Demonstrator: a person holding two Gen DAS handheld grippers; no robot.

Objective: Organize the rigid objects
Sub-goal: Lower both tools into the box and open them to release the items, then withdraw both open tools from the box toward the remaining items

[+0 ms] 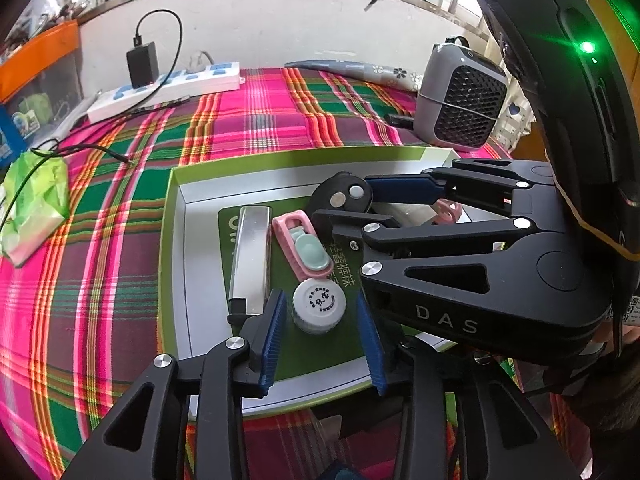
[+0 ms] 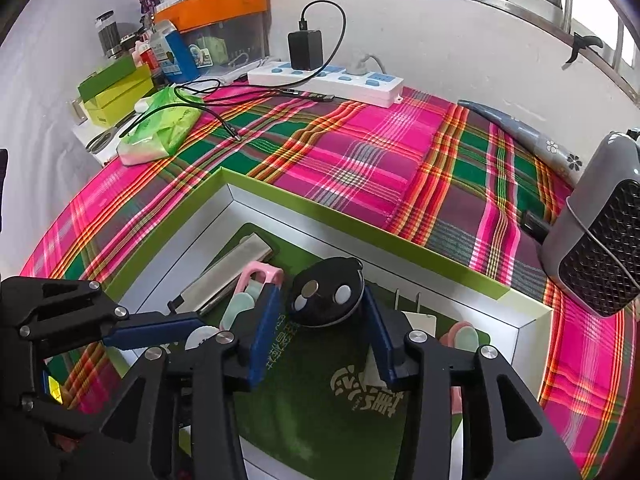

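A green-rimmed box lid (image 1: 176,216) lies on the plaid cloth and holds a silver bar (image 1: 250,256), a pink and mint clip (image 1: 306,246), a white bottle cap (image 1: 319,306) and a black key fob (image 1: 344,196). My left gripper (image 1: 322,338) is open, its blue pads on either side of the white cap. My right gripper (image 2: 320,320) is open around the black key fob (image 2: 326,292), pads close to its sides; it also shows in the left wrist view (image 1: 360,206). A white plug (image 2: 418,320) and another pink clip (image 2: 460,338) lie by it in the lid (image 2: 360,228).
A grey mini heater (image 1: 460,102) stands behind the lid at the right. A white power strip (image 1: 168,88) with a black charger (image 1: 142,62) and a loose cable lies at the back left. A green tissue pack (image 1: 34,204) lies at the left. Boxes and clutter (image 2: 160,56) line the wall.
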